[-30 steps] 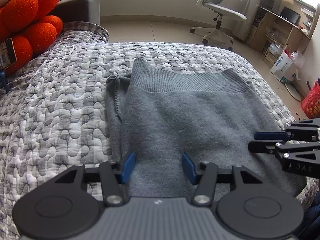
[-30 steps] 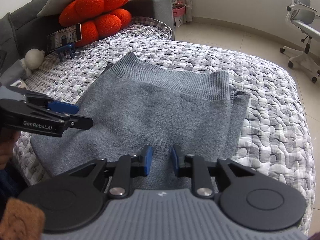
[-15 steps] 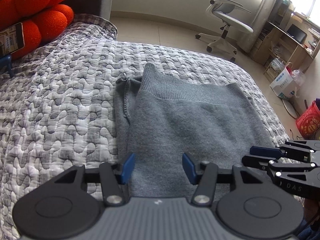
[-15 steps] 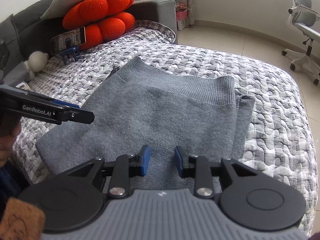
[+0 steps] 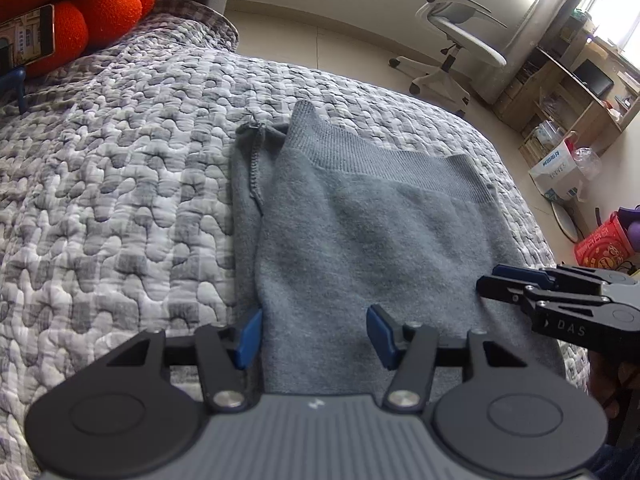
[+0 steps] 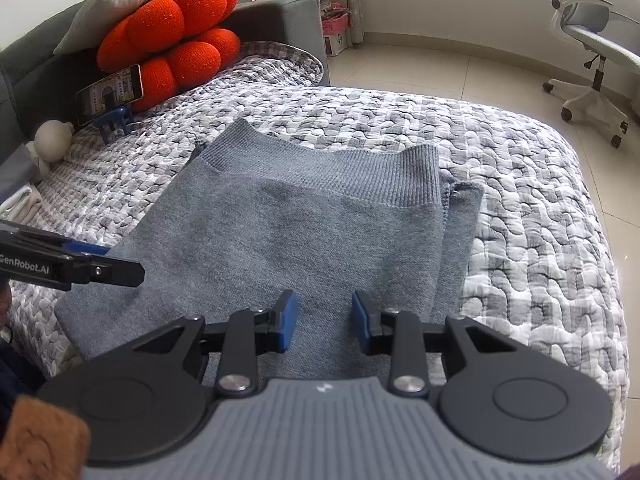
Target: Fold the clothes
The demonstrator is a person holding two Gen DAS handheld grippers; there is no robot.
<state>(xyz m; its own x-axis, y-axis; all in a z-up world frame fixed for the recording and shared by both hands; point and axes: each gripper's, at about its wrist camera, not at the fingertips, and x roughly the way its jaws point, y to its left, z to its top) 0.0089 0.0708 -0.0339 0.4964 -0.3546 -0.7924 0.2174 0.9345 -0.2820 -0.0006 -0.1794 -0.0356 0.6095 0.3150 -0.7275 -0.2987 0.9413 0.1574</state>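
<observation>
A grey knit garment (image 5: 360, 232) lies folded flat on the quilted bed, its ribbed band at the far end; it also shows in the right wrist view (image 6: 304, 232). My left gripper (image 5: 314, 334) is open and empty, above the garment's near left part. My right gripper (image 6: 324, 326) is open and empty, above the garment's near right part. The right gripper also shows at the right edge of the left wrist view (image 5: 496, 280), the left gripper at the left edge of the right wrist view (image 6: 124, 266). A narrower layer of the garment sticks out on each side.
The grey-white quilt (image 5: 120, 200) covers the bed. Orange cushions (image 6: 172, 40) and a phone on a blue stand (image 6: 110, 98) stand at the headboard. An office chair (image 5: 456, 40), a desk and boxes (image 5: 560, 172) stand on the floor beyond the bed.
Both grippers have pulled back and up from the garment. The right gripper's jaws have opened wider. The garment has stayed flat.
</observation>
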